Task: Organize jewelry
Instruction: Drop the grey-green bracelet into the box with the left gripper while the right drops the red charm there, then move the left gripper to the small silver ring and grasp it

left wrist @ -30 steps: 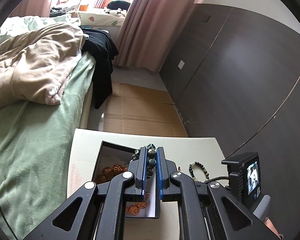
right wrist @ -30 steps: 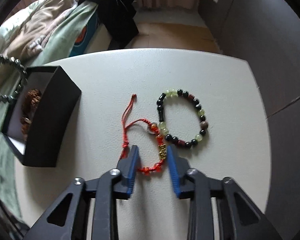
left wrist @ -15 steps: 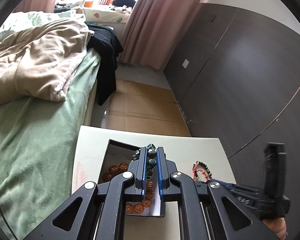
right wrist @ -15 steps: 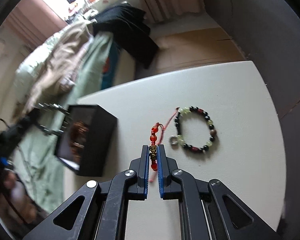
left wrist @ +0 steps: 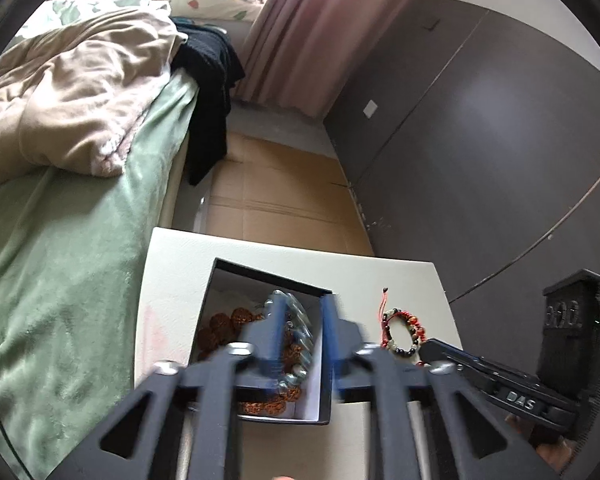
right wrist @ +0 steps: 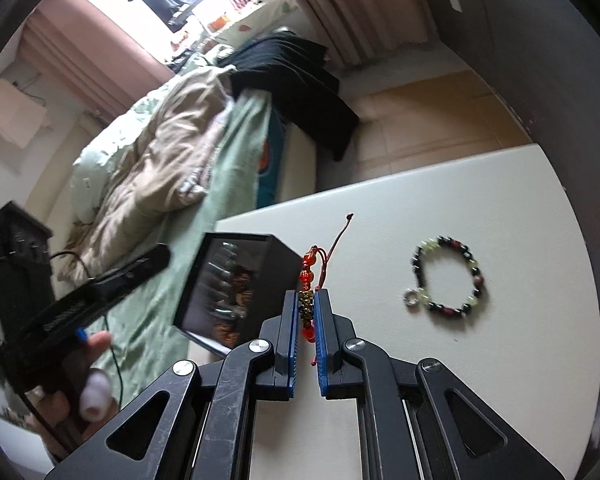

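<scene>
Beads fill the black box point(left wrist: 324, 360) on the pale bench point(right wrist: 500, 208): the left wrist view looks down into its white lining, where brown knobbly beads point(left wrist: 220, 322) lie beneath a grey-green bead bracelet point(left wrist: 300, 332), blurred, between the parted fingers of the left gripper point(left wrist: 302, 334). Only the right wrist view shows the right gripper point(right wrist: 309, 312) clamped on a red cord bracelet point(right wrist: 307, 276) with glossy red beads, just right of the box. Farther right lies a round dark-and-lime bracelet point(right wrist: 448, 276), flat on the bench.

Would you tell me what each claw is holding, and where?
Right claw pinches the red cord bracelet by its gold charm; left claw holds nothing.
</scene>
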`<state>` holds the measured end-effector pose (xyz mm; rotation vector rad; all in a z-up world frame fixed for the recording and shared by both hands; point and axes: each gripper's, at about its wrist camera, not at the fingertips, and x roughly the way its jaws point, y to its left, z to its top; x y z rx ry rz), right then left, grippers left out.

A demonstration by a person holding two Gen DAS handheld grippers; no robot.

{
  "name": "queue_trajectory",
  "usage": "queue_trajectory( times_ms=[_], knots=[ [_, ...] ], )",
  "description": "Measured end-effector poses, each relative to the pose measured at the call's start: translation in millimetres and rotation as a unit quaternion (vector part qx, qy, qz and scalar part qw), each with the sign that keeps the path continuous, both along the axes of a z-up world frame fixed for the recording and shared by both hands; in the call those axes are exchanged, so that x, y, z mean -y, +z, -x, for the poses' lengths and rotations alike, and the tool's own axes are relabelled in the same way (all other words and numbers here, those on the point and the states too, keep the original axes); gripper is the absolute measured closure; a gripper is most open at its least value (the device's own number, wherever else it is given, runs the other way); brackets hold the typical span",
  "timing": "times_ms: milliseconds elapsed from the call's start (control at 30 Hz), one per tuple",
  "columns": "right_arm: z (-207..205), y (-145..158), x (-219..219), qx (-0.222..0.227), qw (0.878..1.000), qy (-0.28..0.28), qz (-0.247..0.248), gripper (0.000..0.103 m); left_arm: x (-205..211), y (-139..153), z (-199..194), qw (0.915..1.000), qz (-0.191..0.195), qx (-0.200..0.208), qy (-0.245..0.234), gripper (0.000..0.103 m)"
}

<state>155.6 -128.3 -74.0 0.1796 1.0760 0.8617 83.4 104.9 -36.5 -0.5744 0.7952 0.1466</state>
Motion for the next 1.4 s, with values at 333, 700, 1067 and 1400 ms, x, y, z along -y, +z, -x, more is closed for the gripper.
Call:
queue_trajectory(
  times_ms=[333,700,1067,1400],
  knots=[
    [12,15,-18,0.005,0.997,0.02,-0.07,0.094,-17,9,12,0.9988,-0.008,0.017,0.045,0.024],
    [23,9,-61,-0.022,0.993,0.05,-0.107,0.044,-38,14,23,0.9964,0.001,0.032,0.079,0.024],
    [13,6,-9,-0.001,0.999,-0.029,-0.03,0.036,-14,16,13,0.9978,-0.016,0.041,0.049,0.024],
    [-1,18,47,0.052,0.991,-0.126,-0.006,0.036,31,20,-5,0.9961,-0.042,0.067,0.04,0.024]
  ],
)
